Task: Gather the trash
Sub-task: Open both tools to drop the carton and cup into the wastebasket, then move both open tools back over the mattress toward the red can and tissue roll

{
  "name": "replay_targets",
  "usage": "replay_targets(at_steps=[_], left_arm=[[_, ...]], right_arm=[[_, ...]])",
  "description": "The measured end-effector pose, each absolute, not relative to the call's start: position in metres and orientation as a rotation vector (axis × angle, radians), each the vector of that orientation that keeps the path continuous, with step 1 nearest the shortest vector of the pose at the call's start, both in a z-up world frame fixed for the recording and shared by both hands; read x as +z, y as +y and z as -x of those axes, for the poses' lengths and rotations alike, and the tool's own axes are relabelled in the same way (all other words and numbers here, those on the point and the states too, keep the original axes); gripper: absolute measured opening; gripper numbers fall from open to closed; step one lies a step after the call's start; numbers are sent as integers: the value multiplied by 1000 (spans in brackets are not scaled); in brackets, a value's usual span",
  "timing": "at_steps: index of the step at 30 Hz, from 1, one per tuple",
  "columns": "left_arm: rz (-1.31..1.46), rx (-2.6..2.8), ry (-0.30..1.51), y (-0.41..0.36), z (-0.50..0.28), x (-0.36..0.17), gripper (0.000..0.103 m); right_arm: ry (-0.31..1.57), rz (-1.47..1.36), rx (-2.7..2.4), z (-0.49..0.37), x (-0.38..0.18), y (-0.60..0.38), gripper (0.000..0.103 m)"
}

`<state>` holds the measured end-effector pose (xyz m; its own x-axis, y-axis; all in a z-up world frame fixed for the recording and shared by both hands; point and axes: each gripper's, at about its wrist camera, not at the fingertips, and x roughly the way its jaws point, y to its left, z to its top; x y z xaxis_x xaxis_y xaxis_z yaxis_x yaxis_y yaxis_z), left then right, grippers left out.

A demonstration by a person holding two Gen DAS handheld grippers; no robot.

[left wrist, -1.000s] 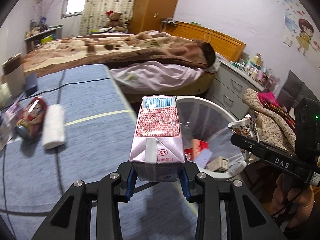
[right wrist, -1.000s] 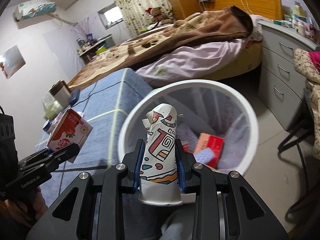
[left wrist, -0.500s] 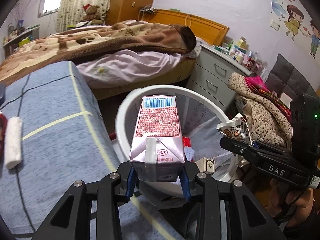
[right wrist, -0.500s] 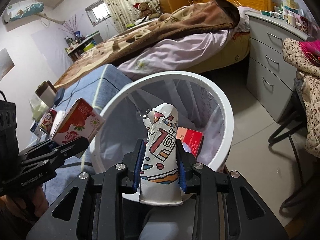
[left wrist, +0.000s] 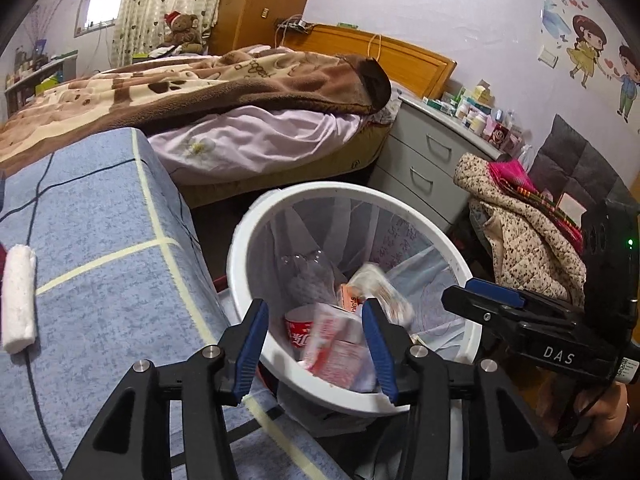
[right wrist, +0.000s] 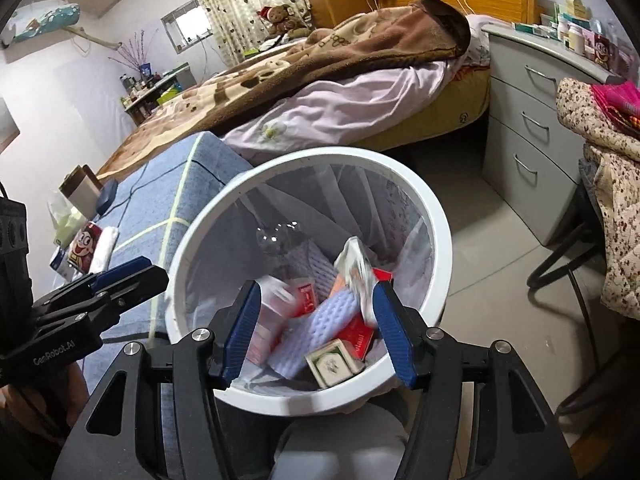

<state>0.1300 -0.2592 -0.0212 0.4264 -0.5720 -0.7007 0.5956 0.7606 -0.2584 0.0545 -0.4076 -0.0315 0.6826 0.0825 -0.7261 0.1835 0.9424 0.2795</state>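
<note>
- On the far left, a white rolled towel [left wrist: 18, 298] lies on the blue table cloth [left wrist: 100, 240]. A red drink can [right wrist: 82, 246] with a cartoon face stands near it. I think these are trash not yet picked up.
- The left gripper [left wrist: 316, 346] hangs over the near rim of the white trash bin [left wrist: 452, 248]. Its blue pads [left wrist: 251, 344] are spread wide apart and hold nothing. It is held there so things fall straight into the bin.
- Just under it, a pink and red milk carton [left wrist: 336, 348] looks blurry, so it seems to be falling into the bin.
- The bin stands on the floor, right beside the table edge, so trash has a short way to go. A thin clear bag lines it.
- A crumpled paper cup [right wrist: 356, 266] is blurry too, low inside the bin, above a red box [right wrist: 358, 338] and a small green box [right wrist: 332, 364].
- The right gripper [right wrist: 320, 330] is also over the bin. Its pads are spread wide and empty.
</note>
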Motion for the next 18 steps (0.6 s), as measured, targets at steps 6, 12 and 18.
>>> replay_targets(at_steps=[6, 12, 18], left_arm=[[4, -678, 850, -234, -126, -15, 48], [50, -614, 856, -200, -121, -13, 48], [67, -553, 857, -170, -112, -14, 48]], right_arm=[[790, -313, -1, -54, -23, -392, 60], [783, -296, 58, -56, -18, -373, 60], [786, -270, 118, -59, -14, -349, 60]])
